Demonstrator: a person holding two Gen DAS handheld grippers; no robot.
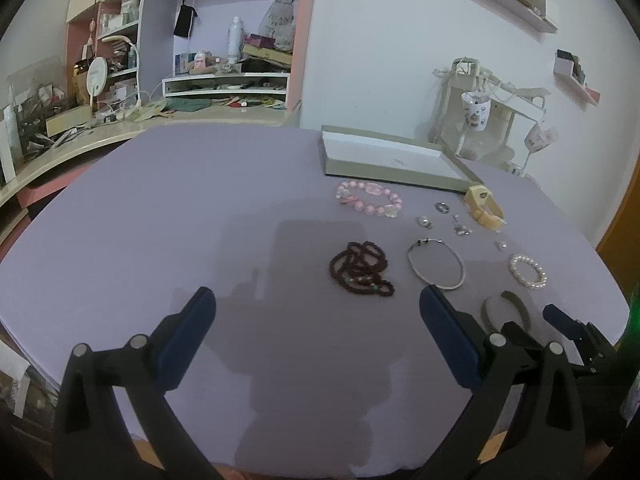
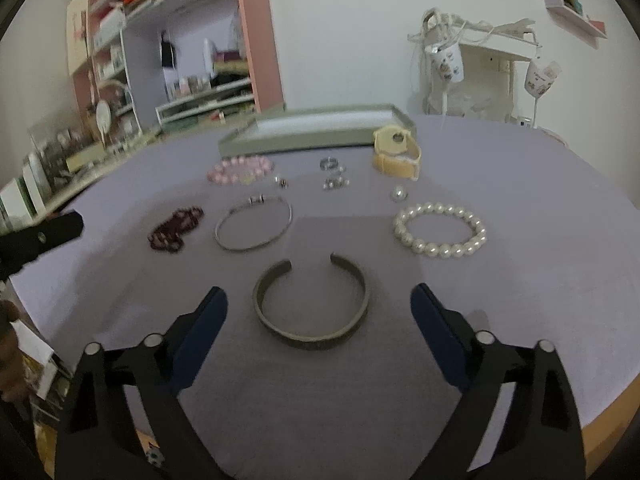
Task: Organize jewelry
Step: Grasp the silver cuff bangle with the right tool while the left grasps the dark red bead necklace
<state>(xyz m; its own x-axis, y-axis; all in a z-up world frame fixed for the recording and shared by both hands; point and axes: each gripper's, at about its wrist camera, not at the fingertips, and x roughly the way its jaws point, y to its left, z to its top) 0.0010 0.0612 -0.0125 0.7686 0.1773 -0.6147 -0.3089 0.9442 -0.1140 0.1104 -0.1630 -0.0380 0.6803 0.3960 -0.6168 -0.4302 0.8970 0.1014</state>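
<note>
Jewelry lies on a purple table (image 1: 160,208). In the right wrist view my right gripper (image 2: 318,300) is open and empty, its fingers either side of an olive cuff bangle (image 2: 312,306). Beyond lie a pearl bracelet (image 2: 440,230), a thin silver bangle (image 2: 254,222), dark red beads (image 2: 176,228), pink beads (image 2: 240,170), a cream watch (image 2: 396,150), small rings (image 2: 334,174) and a grey tray (image 2: 320,126). My left gripper (image 1: 316,300) is open and empty, just short of the dark red beads (image 1: 360,268). The tray (image 1: 392,158) appears empty.
A cluttered desk and pink shelves (image 1: 180,60) stand behind the table on the left. A white rack with hanging cups (image 1: 480,116) stands behind on the right. The right gripper's tip (image 1: 568,324) shows in the left wrist view at the right.
</note>
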